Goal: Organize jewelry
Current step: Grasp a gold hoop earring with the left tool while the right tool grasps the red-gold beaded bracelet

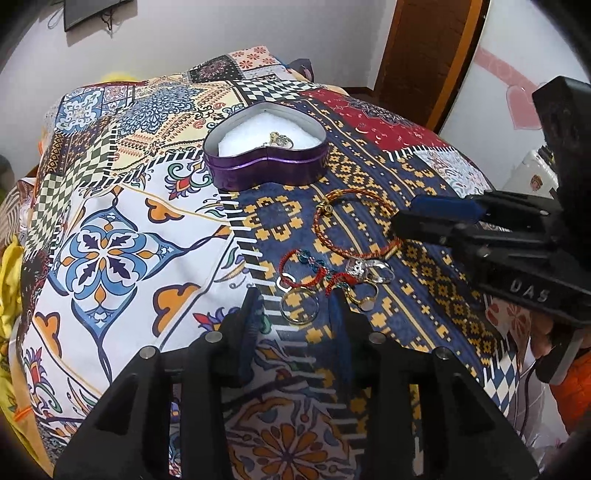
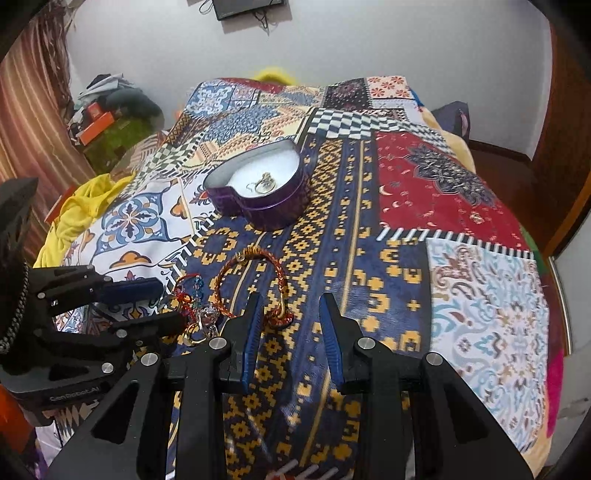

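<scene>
We have the left gripper (image 1: 295, 295) spread wide, nothing between its fingers; a silver hoop ring (image 1: 298, 307) lies on the patchwork bedspread (image 1: 110, 206) in the gap just past the fingertips, not gripped. Our right gripper (image 2: 290, 301) is also spread wide and empty, tips low over the blue-and-yellow panel, its left finger (image 2: 253, 314) just beside the near end of the braided red-gold bracelet (image 2: 251, 280); we can't tell whether it touches. In the left view the right gripper (image 1: 402, 218) comes in from the right edge with its tip at the bracelet's (image 1: 354, 225) far side. The jewelry pile sits between the two grippers: a red cord bracelet with teal beads (image 1: 303, 267), a silver charm cluster (image 1: 364, 267), small gold rings (image 1: 364, 297), all tangled close together, with the braided bracelet looped just behind them. Nothing stands between the pile and the box. Farther up the bedspread, toward its middle, a purple heart-shaped tin (image 1: 266, 155) stands open, white padding inside, one gold-and-stone ring piece (image 1: 279, 142) lying on the pad. Beyond the bed: a yellow cloth (image 2: 79, 210) at the left edge, a wooden door (image 1: 428, 55), a dark wall-mounted screen (image 2: 247, 7), and cluttered boxes (image 2: 98, 122) in the far left corner. Readable text: "DAS" on the right gripper body in the left view, "GenRobot.AI" on the left gripper body (image 2: 74, 398) in the right view.
</scene>
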`<state>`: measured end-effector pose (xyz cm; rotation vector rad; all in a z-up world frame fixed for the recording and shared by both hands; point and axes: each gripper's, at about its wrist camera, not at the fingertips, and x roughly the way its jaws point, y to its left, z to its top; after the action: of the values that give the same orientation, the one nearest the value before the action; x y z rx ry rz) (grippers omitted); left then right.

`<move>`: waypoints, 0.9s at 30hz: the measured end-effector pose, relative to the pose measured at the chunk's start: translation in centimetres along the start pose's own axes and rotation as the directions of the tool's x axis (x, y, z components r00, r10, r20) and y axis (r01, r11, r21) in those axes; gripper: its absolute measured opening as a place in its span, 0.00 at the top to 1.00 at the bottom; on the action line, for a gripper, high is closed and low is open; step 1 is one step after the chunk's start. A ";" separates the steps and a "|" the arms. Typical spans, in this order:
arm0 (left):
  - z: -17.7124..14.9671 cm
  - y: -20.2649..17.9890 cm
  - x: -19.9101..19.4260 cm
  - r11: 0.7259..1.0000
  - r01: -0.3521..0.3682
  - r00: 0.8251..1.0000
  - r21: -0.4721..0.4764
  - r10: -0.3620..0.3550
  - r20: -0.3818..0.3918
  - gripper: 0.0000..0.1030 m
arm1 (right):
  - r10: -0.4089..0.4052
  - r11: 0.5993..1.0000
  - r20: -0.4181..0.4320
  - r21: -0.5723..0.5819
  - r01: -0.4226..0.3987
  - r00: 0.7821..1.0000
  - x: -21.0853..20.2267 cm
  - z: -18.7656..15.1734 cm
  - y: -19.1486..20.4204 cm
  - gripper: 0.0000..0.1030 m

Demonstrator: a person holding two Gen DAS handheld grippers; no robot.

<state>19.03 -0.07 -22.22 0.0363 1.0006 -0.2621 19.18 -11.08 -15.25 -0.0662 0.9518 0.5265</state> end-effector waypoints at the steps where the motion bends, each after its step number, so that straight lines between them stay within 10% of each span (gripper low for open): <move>1: 0.0 0.1 0.0 1.000 0.003 1.000 -0.001 -0.003 0.005 0.64 | 0.003 1.000 0.002 -0.005 -0.003 1.000 0.2 0.0 0.1 0.73; 27: -0.1 0.5 -2.3 0.999 -0.020 0.996 -0.040 0.023 0.082 0.80 | 0.028 0.998 0.021 -0.050 -0.026 0.999 1.0 -0.3 1.1 0.94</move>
<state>17.84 0.87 -20.37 0.0008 0.9226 -0.2224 18.95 -9.78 -16.01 -0.0926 0.9192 0.5750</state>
